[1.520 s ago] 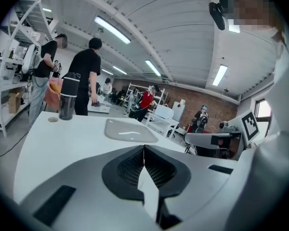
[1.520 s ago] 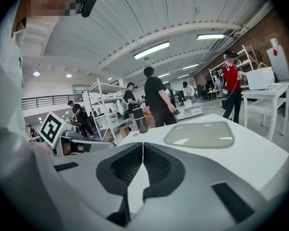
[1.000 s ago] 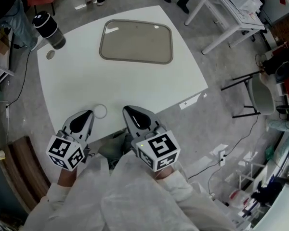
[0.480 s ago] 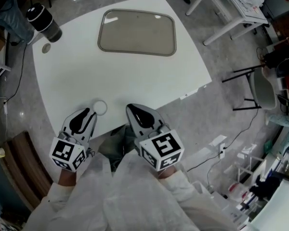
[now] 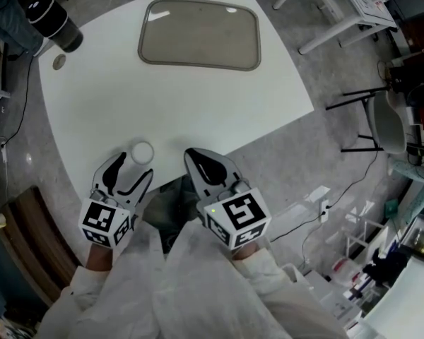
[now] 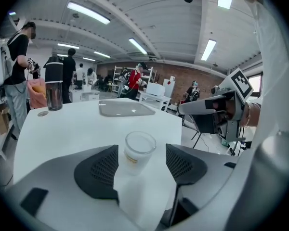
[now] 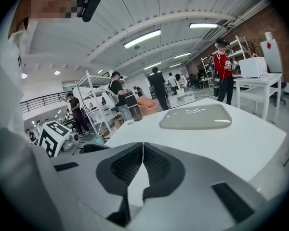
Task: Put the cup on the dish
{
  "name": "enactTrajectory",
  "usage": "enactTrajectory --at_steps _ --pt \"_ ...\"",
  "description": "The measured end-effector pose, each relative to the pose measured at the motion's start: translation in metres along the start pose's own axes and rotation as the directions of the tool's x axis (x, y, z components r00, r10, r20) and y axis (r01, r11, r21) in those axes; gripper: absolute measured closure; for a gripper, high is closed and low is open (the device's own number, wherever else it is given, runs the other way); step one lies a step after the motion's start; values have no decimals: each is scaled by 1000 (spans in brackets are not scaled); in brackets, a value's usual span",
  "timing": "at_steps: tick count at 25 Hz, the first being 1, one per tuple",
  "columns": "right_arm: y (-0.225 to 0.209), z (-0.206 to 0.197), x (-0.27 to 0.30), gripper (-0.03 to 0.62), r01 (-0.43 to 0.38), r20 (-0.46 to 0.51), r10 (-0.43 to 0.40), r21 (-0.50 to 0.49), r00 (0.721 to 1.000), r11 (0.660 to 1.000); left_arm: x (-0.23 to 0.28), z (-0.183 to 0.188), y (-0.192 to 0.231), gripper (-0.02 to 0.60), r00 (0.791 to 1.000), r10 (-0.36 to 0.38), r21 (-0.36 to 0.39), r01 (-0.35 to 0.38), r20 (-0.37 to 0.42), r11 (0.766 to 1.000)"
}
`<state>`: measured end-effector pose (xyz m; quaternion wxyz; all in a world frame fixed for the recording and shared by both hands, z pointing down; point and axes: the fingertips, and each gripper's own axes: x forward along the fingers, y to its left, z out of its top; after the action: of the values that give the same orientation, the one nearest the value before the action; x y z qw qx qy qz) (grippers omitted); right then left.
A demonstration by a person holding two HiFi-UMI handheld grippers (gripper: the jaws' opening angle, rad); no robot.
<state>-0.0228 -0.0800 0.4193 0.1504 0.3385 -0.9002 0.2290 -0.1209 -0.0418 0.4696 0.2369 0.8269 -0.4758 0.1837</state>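
Note:
A small translucent white cup (image 5: 142, 152) (image 6: 137, 150) stands upright on the white table (image 5: 198, 111) near its front edge. My left gripper (image 5: 131, 171) (image 6: 142, 150) is open. Its jaws have just been opening, and the cup now stands between their tips with no pad touching it. The dish, a grey-brown rounded rectangular tray (image 5: 200, 34) (image 6: 125, 109) (image 7: 196, 116), lies at the far side of the table with nothing on it. My right gripper (image 5: 198, 164) (image 7: 143, 150) is shut on nothing, hovering at the table's front edge to the right of the cup.
A black flask (image 5: 51, 23) (image 6: 53, 88) (image 7: 130, 107) stands at the far left corner with a small round lid (image 5: 59, 62) beside it. White side tables (image 5: 353, 6) and a chair (image 5: 385, 122) stand on the floor to the right. People stand in the background.
The left gripper's jaws went from shut to wide open and sank toward the table, so the cup now sits between their tips. The right gripper stays shut.

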Motion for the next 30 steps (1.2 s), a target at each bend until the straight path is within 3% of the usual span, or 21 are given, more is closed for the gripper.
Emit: enactTrajectory --at_steps 8,25,30 --pt "-9 -13 1 580 14 -33 -13 22 999 1000 20 -12 3 287 999 -1 24 2 -39 1000" --pt "-27 -45 0 580 58 -84 -50 102 995 993 54 -13 8 287 1000 -3 56 4 -24 998" --pt "-31 -49 0 580 74 -91 -63 125 994 989 59 -10 9 287 1000 -16 97 19 -27 995"
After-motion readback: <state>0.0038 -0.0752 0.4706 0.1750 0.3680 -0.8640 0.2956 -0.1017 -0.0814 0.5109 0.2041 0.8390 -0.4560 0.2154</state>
